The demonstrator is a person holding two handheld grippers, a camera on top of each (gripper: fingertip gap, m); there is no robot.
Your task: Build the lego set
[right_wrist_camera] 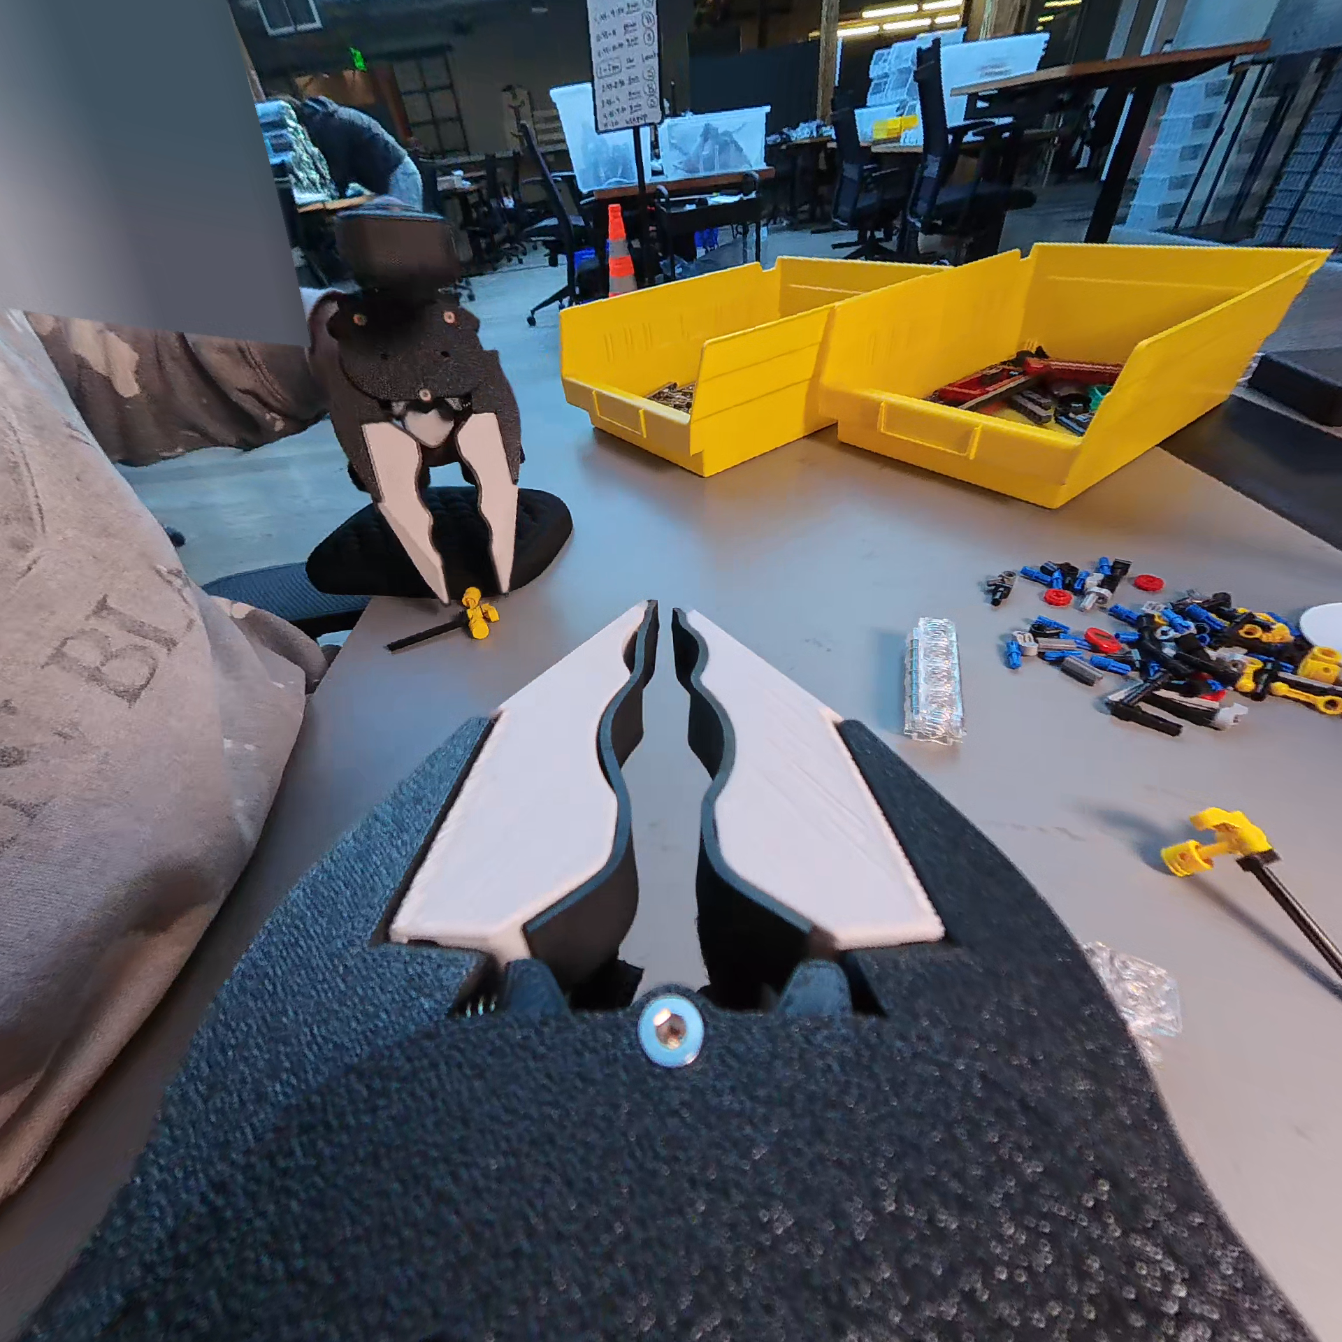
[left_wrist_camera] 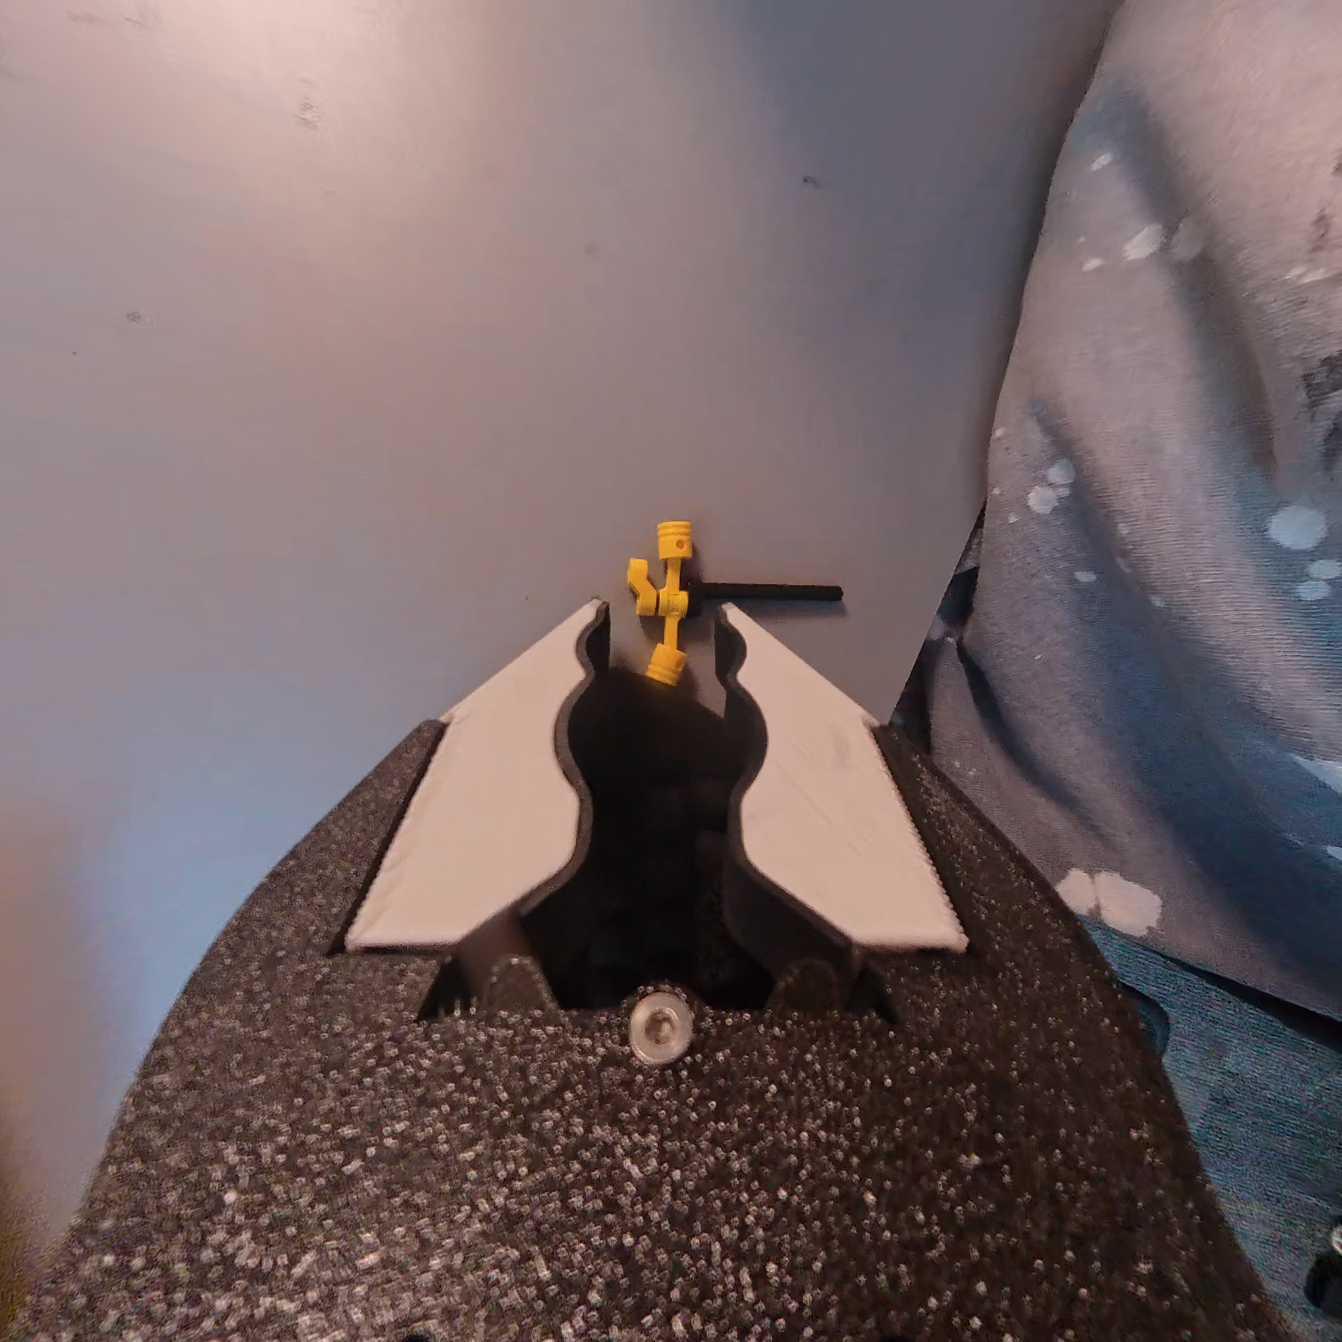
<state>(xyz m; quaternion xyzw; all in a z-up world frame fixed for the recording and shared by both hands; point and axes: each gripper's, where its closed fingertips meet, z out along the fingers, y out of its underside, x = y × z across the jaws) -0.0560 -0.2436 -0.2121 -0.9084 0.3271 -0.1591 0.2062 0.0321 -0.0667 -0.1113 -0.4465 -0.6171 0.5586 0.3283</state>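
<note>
A small yellow piston assembly [left_wrist_camera: 664, 603] on a thin black axle [left_wrist_camera: 777, 590] lies on the grey table [left_wrist_camera: 363, 363]. My left gripper [left_wrist_camera: 662, 616] is open and points down at it, one fingertip on each side of the yellow part, not closed on it. The right wrist view shows that same left gripper [right_wrist_camera: 473, 594] standing over the yellow assembly [right_wrist_camera: 478, 616] and its axle [right_wrist_camera: 421, 633] near the table's left edge. My right gripper [right_wrist_camera: 664, 610] is shut and empty, hovering above the table's middle, well short of the left gripper.
A second yellow assembly on a black axle [right_wrist_camera: 1220, 846] lies at the right. A clear ribbed piece [right_wrist_camera: 935, 679], a pile of small parts [right_wrist_camera: 1176, 653], crumpled clear plastic [right_wrist_camera: 1133, 995] and two yellow bins [right_wrist_camera: 726, 407] [right_wrist_camera: 1017, 450] are beyond. A person's grey sweatshirt [right_wrist_camera: 109, 726] borders the left. One gripper's finger ends stand about 25 centimeters off the other's.
</note>
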